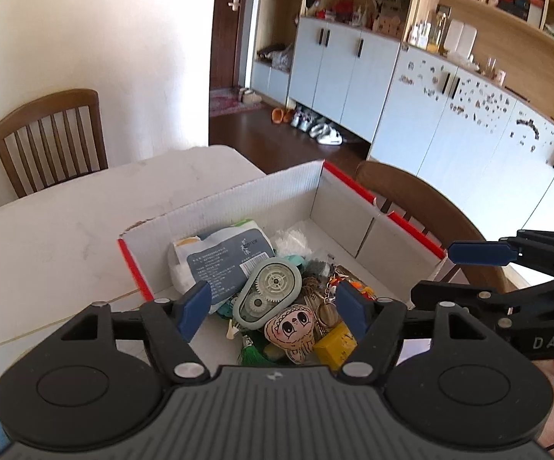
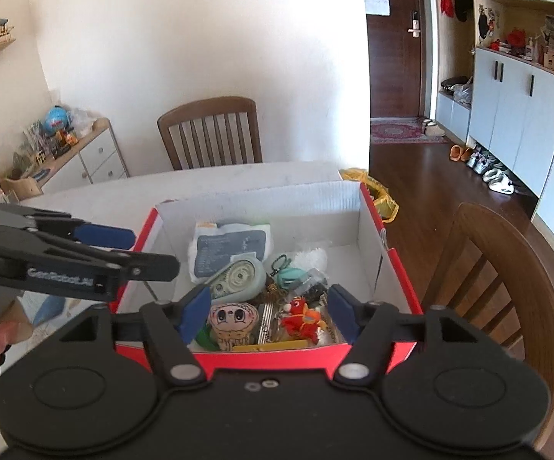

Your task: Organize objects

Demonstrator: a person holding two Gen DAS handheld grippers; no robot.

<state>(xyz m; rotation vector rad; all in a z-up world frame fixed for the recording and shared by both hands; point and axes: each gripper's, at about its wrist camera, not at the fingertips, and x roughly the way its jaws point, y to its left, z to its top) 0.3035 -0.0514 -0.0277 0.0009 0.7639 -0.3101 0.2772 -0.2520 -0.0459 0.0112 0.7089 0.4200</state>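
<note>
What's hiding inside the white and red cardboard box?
The white and red cardboard box holds a grey-blue wipes packet, a pale green correction tape dispenser, a cartoon-face plush and a red toy figure. Whatever lies beneath them is covered.

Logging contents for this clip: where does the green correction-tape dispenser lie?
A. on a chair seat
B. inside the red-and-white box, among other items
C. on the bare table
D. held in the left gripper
B: the correction-tape dispenser lies in the box, partly on a grey-labelled packet.
</note>
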